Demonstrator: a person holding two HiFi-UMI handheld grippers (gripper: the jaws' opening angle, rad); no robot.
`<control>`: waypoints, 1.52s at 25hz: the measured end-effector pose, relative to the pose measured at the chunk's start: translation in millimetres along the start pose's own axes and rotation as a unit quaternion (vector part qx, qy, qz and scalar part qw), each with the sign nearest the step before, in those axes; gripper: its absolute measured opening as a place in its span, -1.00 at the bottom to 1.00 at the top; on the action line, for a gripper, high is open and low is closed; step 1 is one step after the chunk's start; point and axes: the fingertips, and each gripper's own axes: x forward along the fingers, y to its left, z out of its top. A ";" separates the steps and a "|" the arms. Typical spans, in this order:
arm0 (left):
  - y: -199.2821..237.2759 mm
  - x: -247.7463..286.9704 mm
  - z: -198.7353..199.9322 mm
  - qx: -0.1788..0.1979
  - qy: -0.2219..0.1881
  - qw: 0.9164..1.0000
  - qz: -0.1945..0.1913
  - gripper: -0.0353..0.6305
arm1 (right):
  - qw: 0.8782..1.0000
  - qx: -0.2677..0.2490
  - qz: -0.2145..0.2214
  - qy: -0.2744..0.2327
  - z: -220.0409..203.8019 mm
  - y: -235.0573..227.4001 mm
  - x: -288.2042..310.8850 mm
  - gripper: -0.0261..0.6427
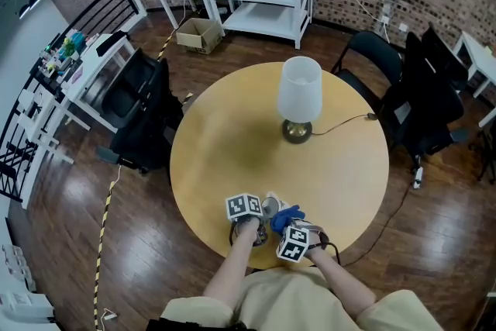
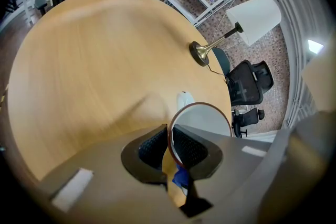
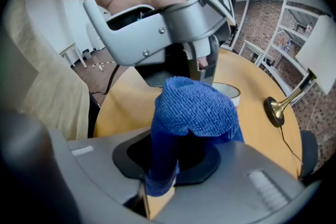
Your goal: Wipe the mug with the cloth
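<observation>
mug: the mug (image 2: 206, 124) is at the near edge of the table, right in front of you, its wall pinched in the left gripper. I can't tell whether its base rests on the wood.
mug feel: looks like ceramic - rigid, smooth, probably slick on the glaze, moderately heavy, and it chips if knocked. Don't let it swing.
hold: you have it by the rim wall, one jaw inside and one outside. That's a thin bite, so twist gently or it may pivot.
cloth: the blue cloth (image 3: 195, 106) is soft terry, light and floppy, bunched over the jaws. It sits just beside the mug and I can't tell if they touch.
left gripper: the left gripper (image 2: 170, 148) is clamped tight on the mug wall.
right gripper: the right gripper (image 3: 167, 164) is closed on a fold of the cloth, with the rest draping forward.
table edge: the near rim of the table (image 1: 226, 143) is close under both hands - a dropped mug likely goes to the floor.
open room: there's wide bare wood ahead and to the left.
lamp: the lamp (image 1: 299, 92) and its cord (image 1: 350, 120) are well apart, far side.
</observation>
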 end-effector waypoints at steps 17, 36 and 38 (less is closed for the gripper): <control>-22.6 1.0 -5.9 0.258 0.036 0.965 -0.011 -0.81 | 0.973 0.115 0.188 -0.068 -29.0 4.2 -49.6 -0.67; -74.7 11.8 -19.6 0.560 0.075 0.823 0.065 -0.81 | 0.948 0.265 0.119 -0.132 -0.6 -107.8 -57.8 -0.67; -77.3 15.2 -20.6 0.580 0.079 0.807 0.078 -0.81 | 0.949 0.263 0.121 -0.122 -3.3 -110.1 -51.7 -0.67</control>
